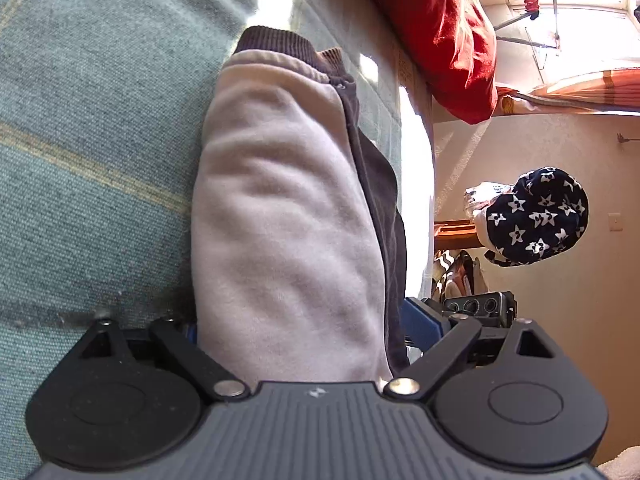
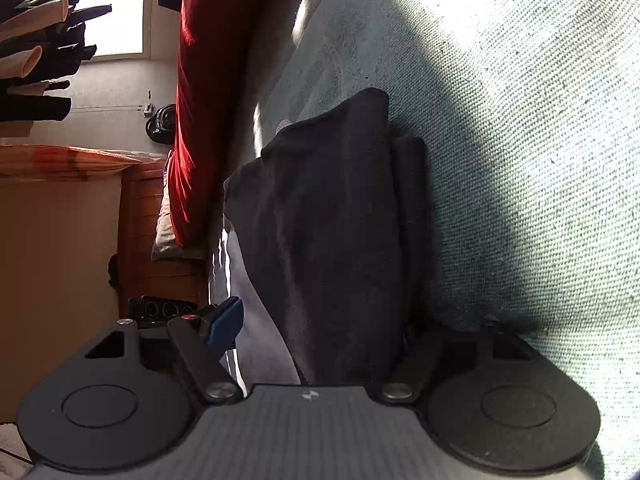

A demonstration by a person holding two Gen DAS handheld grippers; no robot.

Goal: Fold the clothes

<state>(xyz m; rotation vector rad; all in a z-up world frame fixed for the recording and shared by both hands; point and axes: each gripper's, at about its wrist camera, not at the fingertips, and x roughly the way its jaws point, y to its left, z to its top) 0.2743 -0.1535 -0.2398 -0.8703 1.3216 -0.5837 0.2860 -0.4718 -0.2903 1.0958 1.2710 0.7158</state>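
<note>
A folded garment [image 1: 288,208], pale fleece on one side and dark brown with a ribbed hem on the other, lies against the teal blanket [image 1: 80,120]. My left gripper [image 1: 304,328] is shut on its thick near end; one blue pad [image 1: 420,324] shows and the other finger is hidden behind the cloth. In the right wrist view the same bundle shows its dark side [image 2: 332,220], with a pale layer at its left edge. My right gripper [image 2: 320,332] is shut on it too, a blue pad [image 2: 224,320] pressed to the left side. Both views are rolled sideways.
The teal woven blanket [image 2: 520,160] with tan stripes covers the surface under the garment. Red fabric [image 1: 440,32] hangs at its edge. Beyond are a star-patterned cloth [image 1: 536,216], a wooden drawer unit [image 2: 160,240], a black device [image 1: 476,306] and hanging dark clothes [image 2: 40,60] by a window.
</note>
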